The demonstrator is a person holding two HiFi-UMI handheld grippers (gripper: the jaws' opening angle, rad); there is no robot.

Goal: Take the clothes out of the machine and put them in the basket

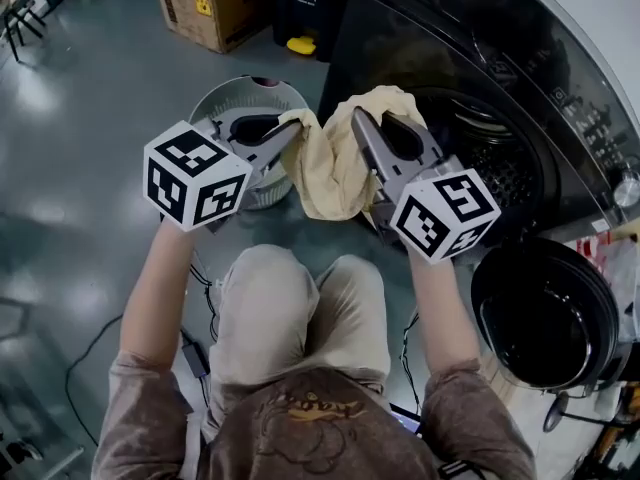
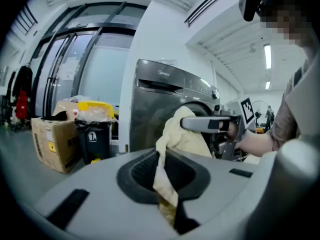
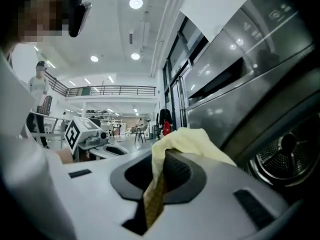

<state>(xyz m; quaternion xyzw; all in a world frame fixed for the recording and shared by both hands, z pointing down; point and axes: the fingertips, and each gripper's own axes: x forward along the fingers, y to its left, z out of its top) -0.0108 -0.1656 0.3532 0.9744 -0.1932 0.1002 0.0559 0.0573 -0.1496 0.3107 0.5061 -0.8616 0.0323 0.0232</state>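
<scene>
Only the head view takes in the whole scene. The one yellow cloth (image 1: 333,173) hangs in the air just outside the open drum mouth (image 1: 495,163) of the washing machine (image 1: 470,48), strung between the two grippers. The single white basket (image 1: 212,100) stands on the floor to the left of the machine, partly covered by the left gripper (image 1: 292,128) above it. The left gripper view settles what that high angle leaves vague: its jaws are pressed together on a thin edge of the cloth, which runs up from the pinch toward the machine front. The right gripper view shows the right gripper (image 1: 357,118) likewise clamped on another fold, with fabric heaped over one jaw. It alone looks at the perforated steel inside the drum, and at a bright hall away from the machine where a distant person (image 3: 39,81) stands. The head view alone shows the round door (image 1: 545,313) swung open at the machine's right side, and the person's knees (image 1: 300,298) below the cloth. Left of the machine stand one cardboard box (image 1: 215,3) and one black bin (image 1: 310,3), the bin the nearer to it. From above the bin is cut off at the picture's edge, while the left gripper view shows a yellow part at its top. Each gripper carries one marker cube, two in all, and from the head these block the sight of both handles.
</scene>
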